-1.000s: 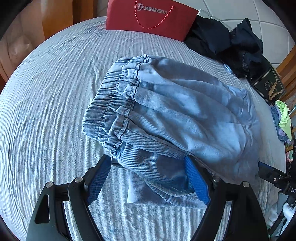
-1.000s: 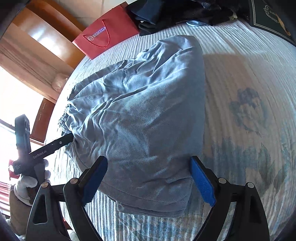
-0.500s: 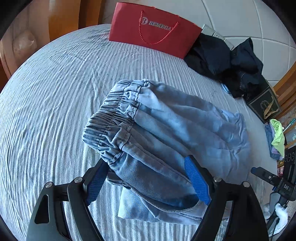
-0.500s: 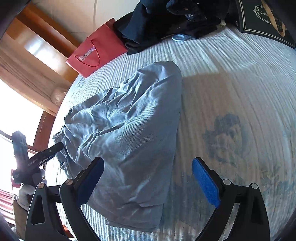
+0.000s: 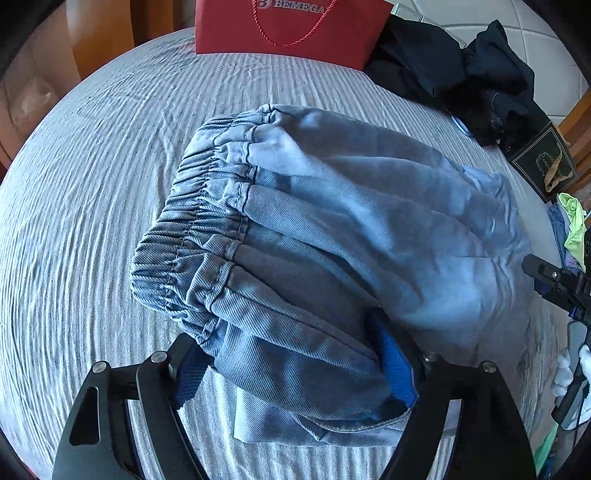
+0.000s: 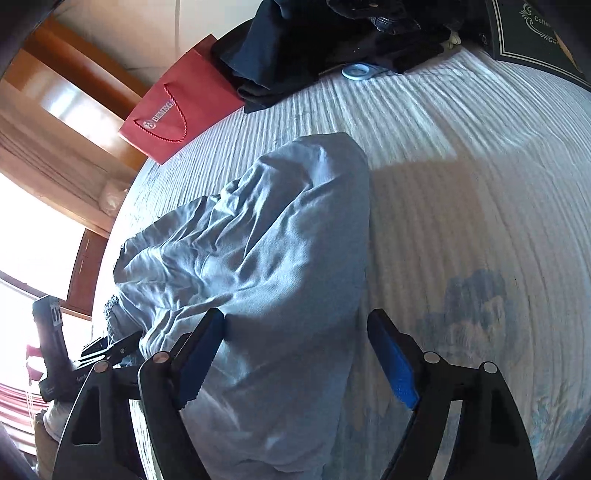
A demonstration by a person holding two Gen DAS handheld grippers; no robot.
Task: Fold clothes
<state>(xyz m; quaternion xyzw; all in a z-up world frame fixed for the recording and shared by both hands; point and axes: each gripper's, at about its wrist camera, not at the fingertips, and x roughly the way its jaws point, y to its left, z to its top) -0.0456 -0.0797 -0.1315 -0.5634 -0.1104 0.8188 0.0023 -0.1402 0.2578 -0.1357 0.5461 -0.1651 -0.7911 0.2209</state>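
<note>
Those folded denim pants [image 5: 332,236] sit mid-bed [image 5: 74,221], nearer your front edge, waistband toward the red gift bag [image 5: 291,26]. Your left gripper [image 5: 295,365] has its fingers spread around the thick near fold, and I can't tell if they're actually pinching. The right gripper [image 6: 295,354] has just been narrowing, fingers apart, cloth between but not pinched. Denim's soft, floppy, fairly heavy, so I'd grab through all layers at the folded edge, not the elastic waistband.

Folded light-blue denim trousers [image 5: 332,236] on bed
</note>
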